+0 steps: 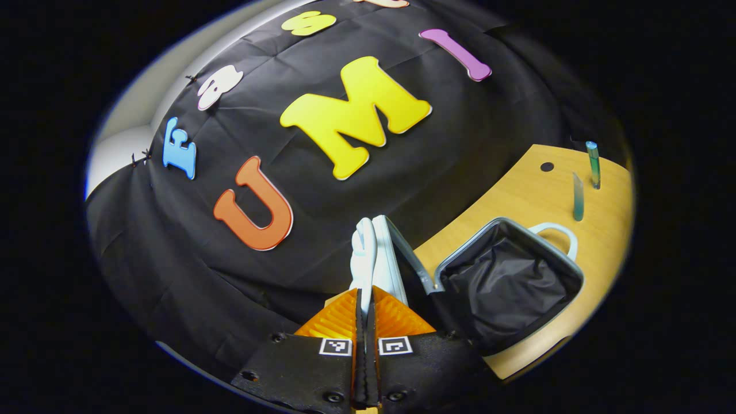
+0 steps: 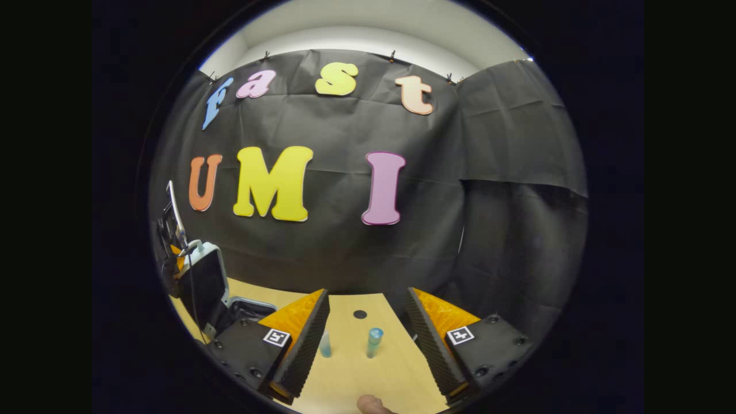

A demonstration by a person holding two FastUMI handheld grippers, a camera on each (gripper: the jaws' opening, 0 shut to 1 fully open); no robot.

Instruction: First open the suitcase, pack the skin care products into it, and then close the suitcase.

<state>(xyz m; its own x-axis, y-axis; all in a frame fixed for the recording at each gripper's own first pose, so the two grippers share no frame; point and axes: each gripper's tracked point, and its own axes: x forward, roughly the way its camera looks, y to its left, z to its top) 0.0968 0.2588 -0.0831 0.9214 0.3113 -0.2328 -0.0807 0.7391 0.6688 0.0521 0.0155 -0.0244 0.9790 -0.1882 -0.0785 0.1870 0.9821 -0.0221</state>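
Upright, hard-shell suitcase lid [image 1: 384, 253] pinched in left gripper [image 1: 364, 299]; right gripper [image 2: 368, 322] spread wide above two slim tubes [image 2: 374, 341].

A light wooden table [image 1: 535, 190] with a small dark round hole is seen; the open suitcase [image 1: 509, 282] and two upright teal skincare tubes [image 2: 374, 341] are set on it.

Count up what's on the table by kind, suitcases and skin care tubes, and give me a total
Suitcase: 1, open, its lid held up by the left gripper
Skin care tubes: 2, one with a rounded cap and one flatter, both standing on the table
Total: 3
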